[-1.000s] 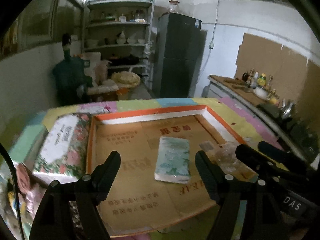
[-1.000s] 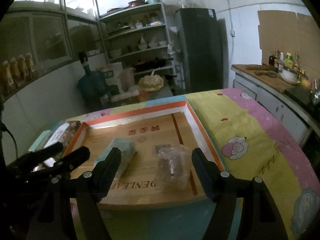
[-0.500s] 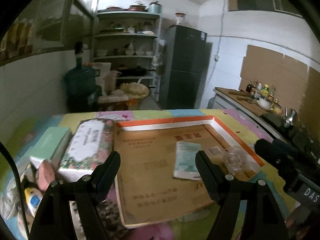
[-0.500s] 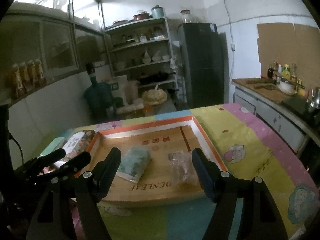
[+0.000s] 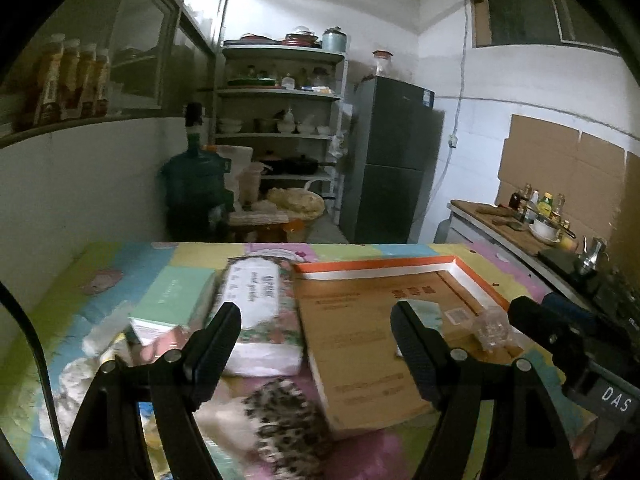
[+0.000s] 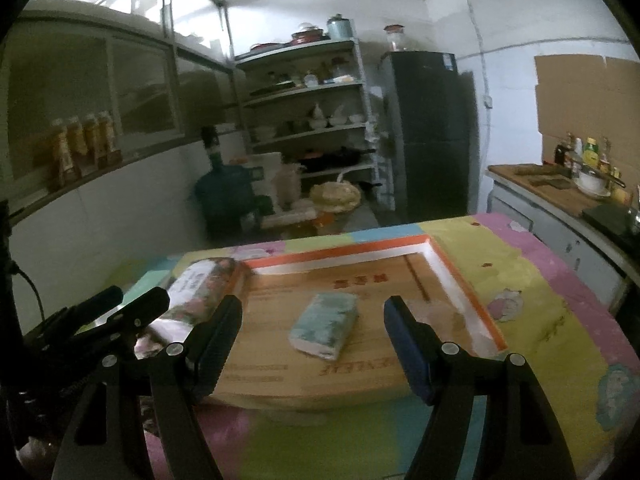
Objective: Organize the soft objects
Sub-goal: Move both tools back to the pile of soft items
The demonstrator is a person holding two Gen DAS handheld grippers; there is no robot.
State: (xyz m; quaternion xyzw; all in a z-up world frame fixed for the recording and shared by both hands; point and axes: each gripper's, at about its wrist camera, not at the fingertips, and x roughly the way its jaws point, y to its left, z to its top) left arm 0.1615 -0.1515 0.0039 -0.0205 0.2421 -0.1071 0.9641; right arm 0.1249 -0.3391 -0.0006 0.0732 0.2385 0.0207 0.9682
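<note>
I have both tools above the near edge of the worktop (image 6: 560, 300), which is covered by a patchwork cloth. The left gripper (image 5: 316, 344) has its fingers (image 5: 218, 344) spread wide with nothing between them; it points at the floral tissue pack (image 5: 260, 316) lying just left of the cardboard tray (image 5: 360, 344) — the pack's long side runs along the tray's left rim. Left of that pack lies a pale green tissue box (image 5: 176, 304), touching it or nearly so; I cannot tell which. Nearer to me, a leopard-print soft thing (image 5: 288, 420) sits blurred in front of the floral pack, with more crumpled soft items to its left that I cannot make out.

The right gripper (image 6: 312, 344) is likewise spread and holds nothing. Between its fingers (image 6: 408, 344), farther on, a small teal tissue packet (image 6: 326, 330) lies flat near the middle of the tray. A clear plastic packet (image 5: 490, 330) rests in the tray's right part — apart from the teal packet, close to the orange-and-white rim.
</note>
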